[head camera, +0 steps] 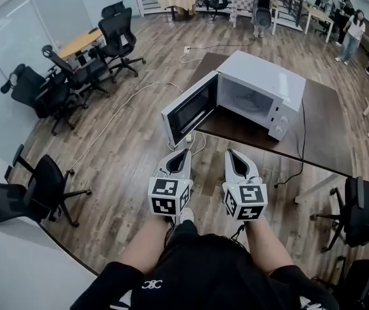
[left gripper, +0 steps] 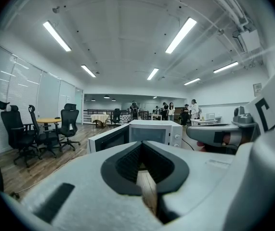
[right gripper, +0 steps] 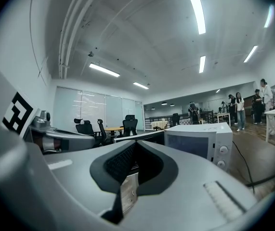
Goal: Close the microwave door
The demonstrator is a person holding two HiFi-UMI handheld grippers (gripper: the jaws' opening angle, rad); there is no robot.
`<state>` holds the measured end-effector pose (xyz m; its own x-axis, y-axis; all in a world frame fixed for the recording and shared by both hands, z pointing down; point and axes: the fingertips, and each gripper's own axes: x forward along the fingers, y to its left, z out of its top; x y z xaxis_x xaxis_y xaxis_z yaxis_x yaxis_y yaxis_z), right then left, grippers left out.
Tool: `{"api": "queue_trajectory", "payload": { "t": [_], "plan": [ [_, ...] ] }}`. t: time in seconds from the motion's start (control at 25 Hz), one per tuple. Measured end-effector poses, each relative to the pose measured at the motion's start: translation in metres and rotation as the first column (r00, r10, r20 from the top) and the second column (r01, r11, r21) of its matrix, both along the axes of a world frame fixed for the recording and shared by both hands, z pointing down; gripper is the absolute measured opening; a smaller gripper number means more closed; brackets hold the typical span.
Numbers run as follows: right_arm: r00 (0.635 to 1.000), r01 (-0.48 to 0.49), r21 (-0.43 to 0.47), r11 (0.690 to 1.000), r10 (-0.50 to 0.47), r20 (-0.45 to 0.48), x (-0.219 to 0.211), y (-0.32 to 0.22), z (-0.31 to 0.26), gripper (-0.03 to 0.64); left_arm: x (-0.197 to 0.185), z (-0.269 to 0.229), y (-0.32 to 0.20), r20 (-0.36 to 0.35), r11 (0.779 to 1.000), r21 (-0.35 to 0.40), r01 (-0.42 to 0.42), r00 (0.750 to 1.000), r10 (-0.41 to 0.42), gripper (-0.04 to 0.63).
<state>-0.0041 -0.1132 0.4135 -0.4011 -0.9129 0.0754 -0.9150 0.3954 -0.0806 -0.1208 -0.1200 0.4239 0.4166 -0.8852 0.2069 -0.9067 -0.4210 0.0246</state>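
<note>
From where I'm driving this, the microwave (head camera: 262, 89) sits on the dark table (head camera: 329, 141), its cavity open toward me. The microwave door (head camera: 189, 112) is swung out from the hinge at the microwave's left front corner. It stands roughly square to the microwave's front, so its long axis runs from that corner out past the table edge toward me. Its free edge is the part of the microwave nearest my rig. Both tools hang short of the microwave, over the wooden floor and side by side. The left gripper (head camera: 184, 152) is just below the door's free edge and the right gripper (head camera: 232, 154) is under the open cavity. Each has its jaws pressed together with nothing between them (each gripper view shows only floor through the slit). The face I can see looks to be the door's inner one, turned toward the cavity and me. The push, I judge, has to land on the hidden outer face, on the side away from the cavity. The left gripper is plainly the nearer one. I'd expect it to round the free edge and sweep the door toward the microwave's control side.
</note>
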Motion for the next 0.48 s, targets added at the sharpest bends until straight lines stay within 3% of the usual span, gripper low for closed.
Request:
{"api": "queue_trajectory", "payload": {
  "t": [0.32, 0.48],
  "plan": [
    [1.0, 0.011, 0.007, 1.0, -0.01, -0.021, -0.02, -0.049, -0.006, 0.009, -0.028, -0.004, -0.051, -0.041, 1.0, -0.004, 0.02, 0.999, -0.02, 0.008],
    [0.999, 0.029, -0.007, 1.0, -0.029, -0.03, -0.035, -0.071, -0.001, 0.009, -0.052, 0.002, -0.072, -0.054, 0.998, -0.012, 0.069, 0.996, -0.07, 0.008]
  ]
}}
